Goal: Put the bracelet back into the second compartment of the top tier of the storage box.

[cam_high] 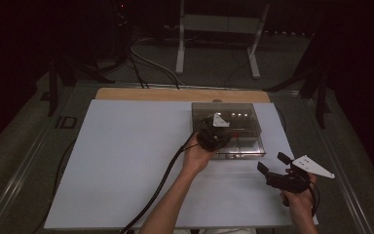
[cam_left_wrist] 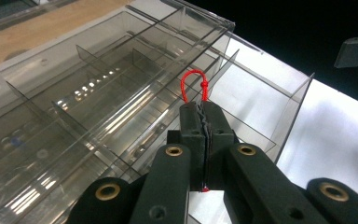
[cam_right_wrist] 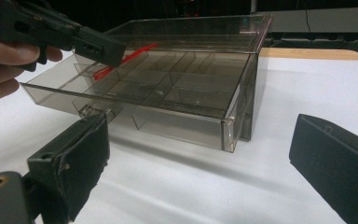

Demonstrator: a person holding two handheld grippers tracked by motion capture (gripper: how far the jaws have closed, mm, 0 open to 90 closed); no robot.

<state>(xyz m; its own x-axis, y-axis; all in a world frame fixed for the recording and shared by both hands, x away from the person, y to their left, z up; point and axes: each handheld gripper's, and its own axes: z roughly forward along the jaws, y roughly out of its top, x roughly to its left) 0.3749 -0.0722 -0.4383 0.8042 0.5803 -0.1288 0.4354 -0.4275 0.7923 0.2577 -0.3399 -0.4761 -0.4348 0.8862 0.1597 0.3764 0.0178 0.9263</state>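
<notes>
My left gripper (cam_left_wrist: 204, 122) is clamped on a thin red cord (cam_left_wrist: 193, 84) above the smoky clear box (cam_left_wrist: 98, 93) with dividers, which stands at the far right part of the white table (cam_high: 126, 161). The cord's loop and small knot stick out; the rest is hidden between my jaws. My right gripper (cam_right_wrist: 200, 154) stands wide apart, holding nothing, beside the box.

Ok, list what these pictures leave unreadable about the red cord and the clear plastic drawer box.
- Red cord: in the left gripper view the shut left gripper hides all but its loop.
- Clear plastic compartment box: high view too dark and small to read its contents.
- Small beads: glare blurs them.
</notes>
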